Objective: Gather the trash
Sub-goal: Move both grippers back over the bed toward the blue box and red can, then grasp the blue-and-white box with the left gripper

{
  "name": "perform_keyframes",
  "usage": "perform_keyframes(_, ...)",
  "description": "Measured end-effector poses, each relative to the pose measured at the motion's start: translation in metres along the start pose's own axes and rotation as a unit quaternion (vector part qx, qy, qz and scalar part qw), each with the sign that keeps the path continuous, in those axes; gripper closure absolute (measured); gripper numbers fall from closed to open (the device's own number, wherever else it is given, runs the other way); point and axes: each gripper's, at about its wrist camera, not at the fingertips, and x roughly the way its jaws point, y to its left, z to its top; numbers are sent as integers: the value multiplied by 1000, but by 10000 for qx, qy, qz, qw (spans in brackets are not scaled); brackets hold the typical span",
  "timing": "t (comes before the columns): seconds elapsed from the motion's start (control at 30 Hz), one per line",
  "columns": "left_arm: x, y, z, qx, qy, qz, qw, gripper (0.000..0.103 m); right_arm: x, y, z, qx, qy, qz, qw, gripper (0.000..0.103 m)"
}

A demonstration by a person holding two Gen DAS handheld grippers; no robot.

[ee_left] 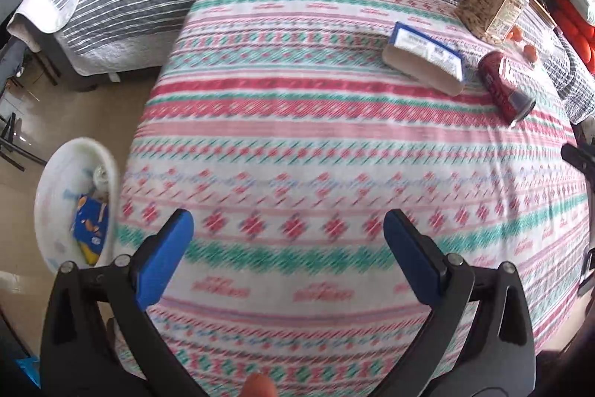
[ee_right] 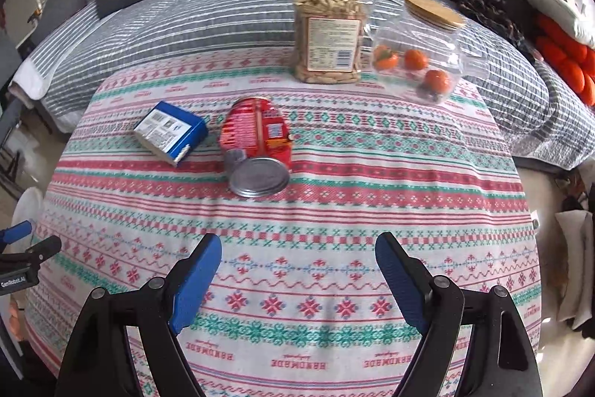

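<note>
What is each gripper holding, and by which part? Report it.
Nothing. The left gripper and right gripper both stand open and empty above the patterned tablecloth.

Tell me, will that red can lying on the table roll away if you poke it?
Probably: the red can lies on its round side, so a sideways nudge could roll it. The patterned tablecloth may slow it. Its smooth metal might feel slippery.

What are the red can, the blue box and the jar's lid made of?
Red can: metal, it seems; its bare end is dull silver with a rolled rim, its side glossy red print. Blue box: likely printed cardboard, with sharp folded edges. Lid: probably wood or bamboo, tan and matte.
</note>
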Motion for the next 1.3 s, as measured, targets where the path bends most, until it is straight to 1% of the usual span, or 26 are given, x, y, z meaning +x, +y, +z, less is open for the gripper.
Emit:
perform_keyframes(0.07, 5, -12, 15, -137, 15, -90, 9999, 1, 1, -11, 1, 99, -29, -56, 9999, 17)
perform_keyframes(0.13, 10, -26, 33, -366, -26, -55, 9993, 1, 3, -18, 3, 122, -45, -107, 9999, 17)
perform_keyframes(0.17, 13, -32, 42, -484, -41, -30, 9988, 1, 5, -21, 4, 102, -42, -125, 9999, 17)
perform_keyframes(0.33, 28, -63, 79, -988, -88, -154, 9950, 1, 15, -22, 9, -116, -21, -200, 9997, 17)
perform_keyframes(0.5, 45, -92, 109, -1382, -76, -283, 9900, 2, 23, -23, 10, -355, -32, -228, 9991, 17)
perform_keyframes(0.63, 62, -107, 126, -1599, 19, -196, 9869, 2, 26, -29, 10, -359, -52, -225, 9991, 17)
perform_keyframes(0.73, 71, -114, 135, -1787, -24, -149, 9838, 2, 28, -33, 8, -351, -35, -210, 9992, 17)
perform_keyframes(0.83, 80, -122, 144, -1770, 20, -12, 9842, 2, 31, -35, 7, -352, -18, -211, 9992, 17)
perform_keyframes(0.93, 90, -122, 147, -1849, 163, 56, 9826, 3, 33, -37, 7, -297, 23, -179, 9994, 17)
perform_keyframes(0.97, 94, -121, 147, -1853, 227, 81, 9824, 4, 34, -38, 7, -276, 39, -164, 9995, 17)
perform_keyframes(1.0, 97, -121, 146, -1814, 268, 110, 9830, 9, 35, -38, 7, -266, 56, -149, 9995, 17)
perform_keyframes(1.03, 100, -121, 144, -1747, 311, 129, 9840, 12, 36, -38, 7, -263, 73, -137, 9995, 17)
perform_keyframes(1.07, 103, -121, 142, -1673, 332, 106, 9853, 12, 37, -38, 7, -261, 88, -142, 9995, 17)
perform_keyframes(1.17, 99, -119, 132, -1378, 185, -5, 9903, 14, 37, -38, 9, -229, 95, -141, 9996, 17)
perform_keyframes(1.23, 96, -116, 126, -1182, 130, -89, 9929, 19, 37, -36, 12, -181, 83, -94, 9998, 17)
perform_keyframes(1.3, 92, -108, 118, -970, 103, -256, 9949, 21, 38, -33, 16, -94, 84, -1, 9999, 17)
